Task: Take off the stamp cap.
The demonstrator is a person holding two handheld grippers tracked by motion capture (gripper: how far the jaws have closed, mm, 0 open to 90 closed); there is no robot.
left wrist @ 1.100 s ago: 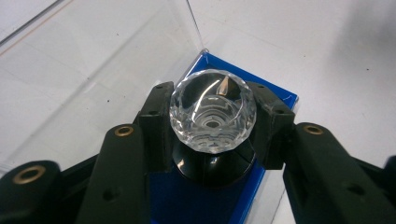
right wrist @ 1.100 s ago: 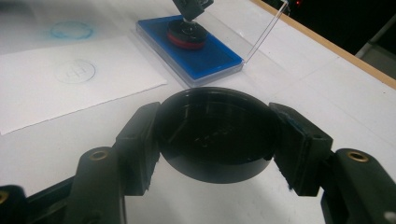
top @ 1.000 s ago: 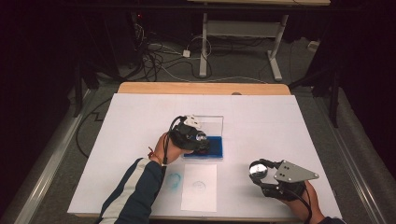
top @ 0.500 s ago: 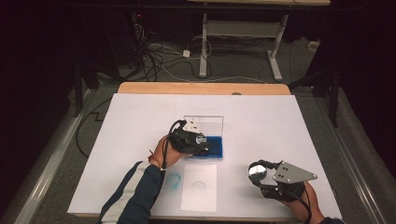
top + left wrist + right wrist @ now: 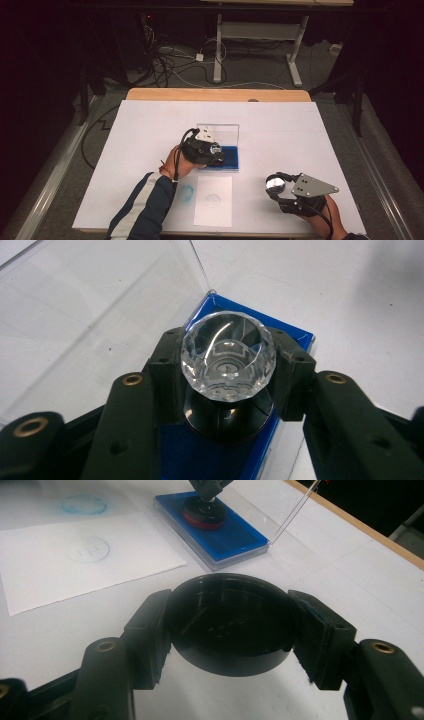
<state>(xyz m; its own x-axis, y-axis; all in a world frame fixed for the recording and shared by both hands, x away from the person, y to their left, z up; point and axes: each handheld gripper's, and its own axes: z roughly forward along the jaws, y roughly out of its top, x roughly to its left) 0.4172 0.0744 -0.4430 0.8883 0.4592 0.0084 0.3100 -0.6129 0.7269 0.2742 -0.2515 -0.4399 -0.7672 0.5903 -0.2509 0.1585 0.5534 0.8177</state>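
Note:
My left gripper (image 5: pixel 214 151) is shut on a stamp with a clear faceted knob (image 5: pixel 228 356). The stamp's black base rests on the blue ink pad (image 5: pixel 200 452) of an open case (image 5: pixel 229 157), whose clear lid (image 5: pixel 222 132) stands up behind. In the right gripper view the stamp (image 5: pixel 203 512) sits on the pad (image 5: pixel 235 536) near its left end. My right gripper (image 5: pixel 230 630) is shut on a round black cap (image 5: pixel 230 622), held just above the table at the front right (image 5: pixel 275 184).
A white sheet of paper (image 5: pixel 214 207) lies in front of the case and bears a faint round blue print (image 5: pixel 213 199). Left of it a blue ring (image 5: pixel 186 192) marks the table cover. A wooden edge (image 5: pixel 215 94) runs along the far side.

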